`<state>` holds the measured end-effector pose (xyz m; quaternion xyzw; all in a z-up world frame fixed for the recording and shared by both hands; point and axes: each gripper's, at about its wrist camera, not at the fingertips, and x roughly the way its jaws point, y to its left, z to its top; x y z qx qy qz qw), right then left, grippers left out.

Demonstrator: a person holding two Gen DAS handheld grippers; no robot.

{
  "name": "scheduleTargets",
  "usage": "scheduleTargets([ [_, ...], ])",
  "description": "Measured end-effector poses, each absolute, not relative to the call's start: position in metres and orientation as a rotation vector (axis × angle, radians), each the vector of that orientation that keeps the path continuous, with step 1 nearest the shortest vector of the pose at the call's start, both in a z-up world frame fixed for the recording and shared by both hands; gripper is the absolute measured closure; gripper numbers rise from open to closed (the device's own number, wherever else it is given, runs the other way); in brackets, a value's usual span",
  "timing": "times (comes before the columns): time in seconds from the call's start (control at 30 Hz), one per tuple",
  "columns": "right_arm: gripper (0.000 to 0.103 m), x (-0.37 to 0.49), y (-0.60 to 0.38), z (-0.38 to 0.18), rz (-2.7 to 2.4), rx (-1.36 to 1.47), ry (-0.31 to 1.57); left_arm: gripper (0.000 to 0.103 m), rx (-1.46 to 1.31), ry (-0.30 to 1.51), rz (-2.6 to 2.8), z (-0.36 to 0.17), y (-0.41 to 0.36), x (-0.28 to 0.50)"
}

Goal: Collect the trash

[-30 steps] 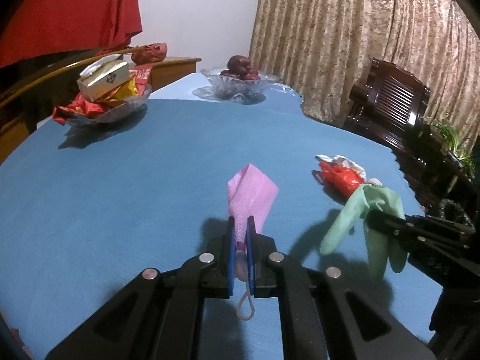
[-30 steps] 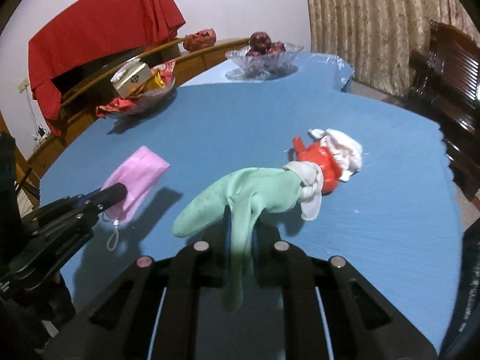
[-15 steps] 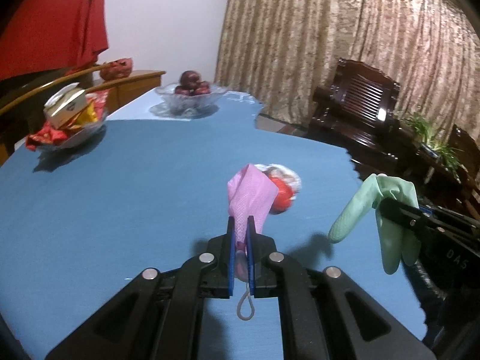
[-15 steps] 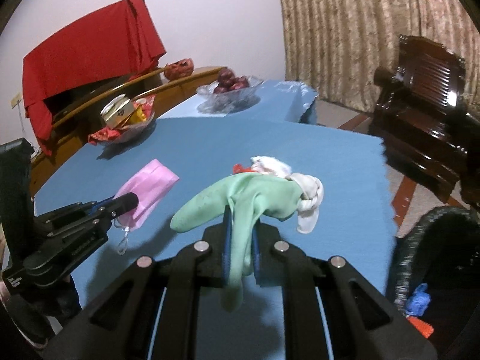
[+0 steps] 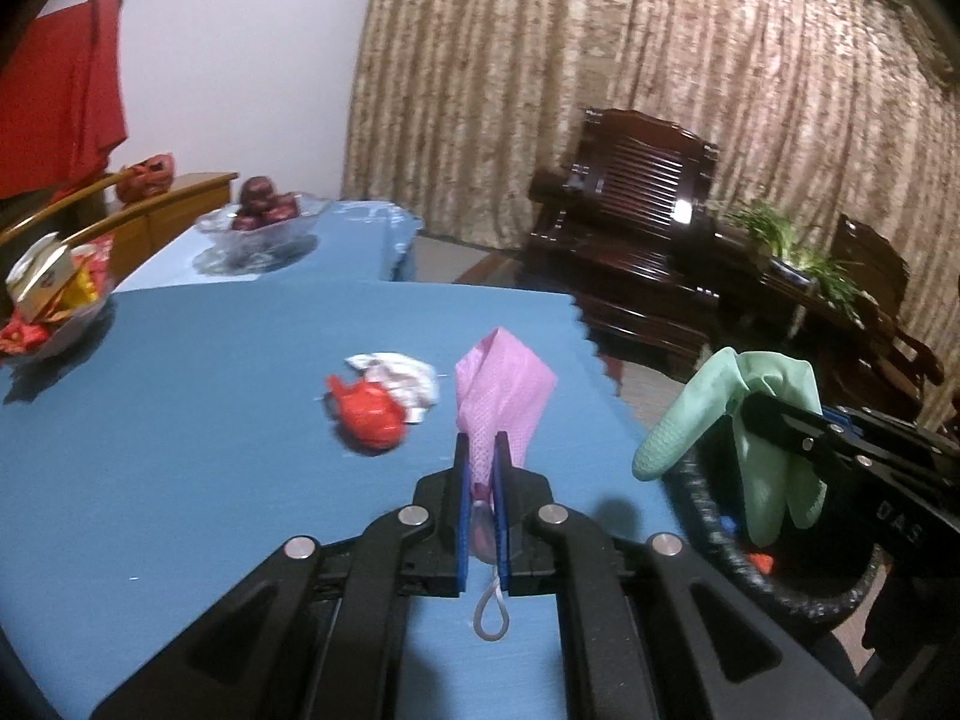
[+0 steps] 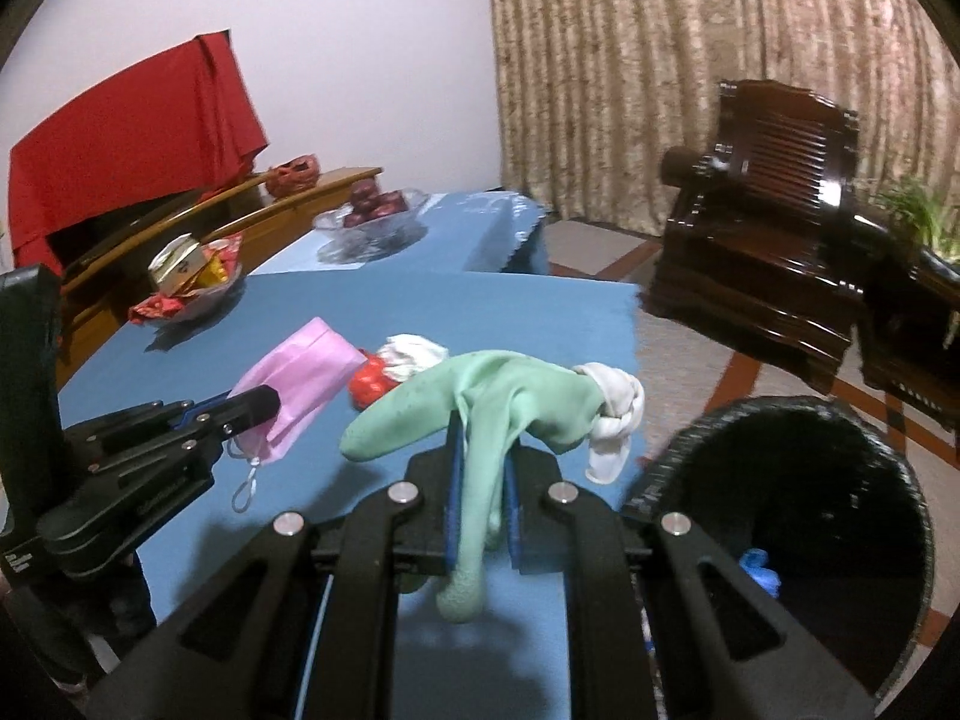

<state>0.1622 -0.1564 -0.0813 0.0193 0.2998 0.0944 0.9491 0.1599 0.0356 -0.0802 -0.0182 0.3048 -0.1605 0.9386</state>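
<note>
While left gripper [image 5: 480, 450] pinches pink mask [image 5: 501, 387], right gripper [image 6: 480, 456] clamps green glove [image 6: 480, 390] beside black bin [image 6: 780, 480].

**Dim Indoor Light, Soft Frames**

Lighting was warm and dim. Fisheye lenses bent the curtain [image 5: 630, 90] and darkened the corners. Motion blur smeared the red wrapper [image 5: 367, 420]. Glare glinted off the armchair [image 6: 780, 198]; soft shadows fell across the table [image 5: 180, 450].

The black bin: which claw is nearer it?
Right. The right claw, gripping the green glove, hangs beside the black bin; the left claw, with the pink mask, is over the table.
</note>
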Motion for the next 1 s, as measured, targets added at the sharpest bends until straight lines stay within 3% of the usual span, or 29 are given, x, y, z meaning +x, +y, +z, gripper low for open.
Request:
scheduleTargets([
  [1.0, 0.093, 0.119, -0.325, -0.104, -0.096, 0.095, 0.637, 0.096, 0.057, 0.652, -0.611, -0.087, -0.148, 0.157],
])
